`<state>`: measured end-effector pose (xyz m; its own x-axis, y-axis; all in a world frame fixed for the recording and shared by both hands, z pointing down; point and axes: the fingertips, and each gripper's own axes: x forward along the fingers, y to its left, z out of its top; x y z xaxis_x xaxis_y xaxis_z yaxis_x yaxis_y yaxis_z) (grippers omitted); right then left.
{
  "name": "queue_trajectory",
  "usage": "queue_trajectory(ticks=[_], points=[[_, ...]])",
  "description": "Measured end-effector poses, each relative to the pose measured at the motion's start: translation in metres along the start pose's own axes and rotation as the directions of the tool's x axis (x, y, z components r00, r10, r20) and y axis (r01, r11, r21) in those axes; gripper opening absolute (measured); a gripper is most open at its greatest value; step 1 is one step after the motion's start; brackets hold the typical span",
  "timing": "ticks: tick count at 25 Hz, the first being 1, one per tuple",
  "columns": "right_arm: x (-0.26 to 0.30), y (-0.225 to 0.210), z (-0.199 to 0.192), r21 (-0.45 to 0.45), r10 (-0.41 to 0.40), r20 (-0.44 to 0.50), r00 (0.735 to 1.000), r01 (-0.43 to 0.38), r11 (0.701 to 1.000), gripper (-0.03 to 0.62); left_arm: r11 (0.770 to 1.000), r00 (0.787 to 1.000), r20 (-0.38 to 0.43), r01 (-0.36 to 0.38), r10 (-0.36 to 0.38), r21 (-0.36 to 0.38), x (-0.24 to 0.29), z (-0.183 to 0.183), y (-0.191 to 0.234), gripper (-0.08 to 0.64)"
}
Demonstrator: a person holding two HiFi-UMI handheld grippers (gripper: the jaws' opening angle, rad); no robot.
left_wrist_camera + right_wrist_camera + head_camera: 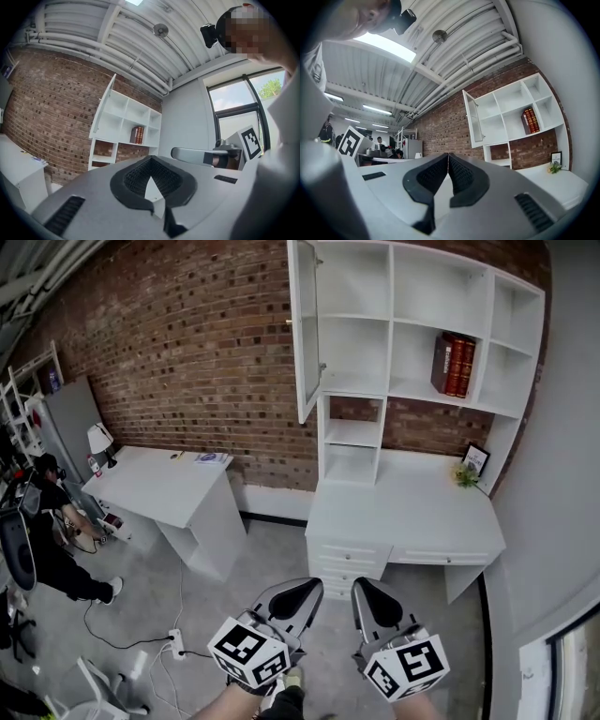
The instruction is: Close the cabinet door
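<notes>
Brick wall [187, 343], grey floor [272, 554], white desk [412, 512]; cabinet door [305, 329] stood open. Left gripper [298, 596] & right gripper [377, 598] were pressed together, empty.

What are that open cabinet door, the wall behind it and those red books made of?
Cabinet door: white frame, smooth, probably painted wood or laminate; its panel may be glass. Wall: rough reddish-brown brick with visible mortar lines. Books: dark red spines with gold bands, perhaps leather or imitation.

The left gripper [151, 158], jaws together and empty, faces a white shelf unit [140, 117] whose cabinet door [105, 102] stands open.
</notes>
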<state>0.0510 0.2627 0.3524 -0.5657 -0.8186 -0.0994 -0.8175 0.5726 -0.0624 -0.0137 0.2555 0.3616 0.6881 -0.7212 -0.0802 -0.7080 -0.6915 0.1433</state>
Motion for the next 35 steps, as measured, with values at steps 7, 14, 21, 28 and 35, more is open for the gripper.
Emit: queue_trajectory(ticks=[7, 14, 21, 28, 35], points=[[0.084, -0.021, -0.003, -0.032, -0.036, 0.001, 0.999, 0.036, 0.999, 0.018, 0.999, 1.000, 0.014, 0.027, -0.028, 0.031, 0.045, 0.012, 0.076, 0.011], [0.183, -0.038, 0.003, -0.057, -0.093, 0.026, 0.995, 0.095, 0.994, 0.018, 0.996, 0.997, 0.017, 0.072, -0.073, 0.058, 0.088, 0.033, 0.164, 0.011], [0.259, -0.053, 0.005, -0.075, -0.107, 0.038, 0.994, 0.110, 0.991, 0.020, 0.993, 0.995, 0.026, 0.093, -0.095, 0.078, 0.118, 0.048, 0.226, 0.011], [0.328, -0.089, 0.011, -0.099, -0.112, 0.058, 0.992, 0.118, 0.988, 0.020, 0.995, 0.998, 0.006, 0.068, -0.068, 0.069, 0.153, 0.042, 0.275, 0.011], [0.414, -0.135, 0.025, -0.153, -0.058, 0.087, 0.995, 0.070, 0.986, 0.057, 0.998, 1.000, 0.004, -0.016, 0.016, 0.068, 0.202, 0.040, 0.325, 0.011]])
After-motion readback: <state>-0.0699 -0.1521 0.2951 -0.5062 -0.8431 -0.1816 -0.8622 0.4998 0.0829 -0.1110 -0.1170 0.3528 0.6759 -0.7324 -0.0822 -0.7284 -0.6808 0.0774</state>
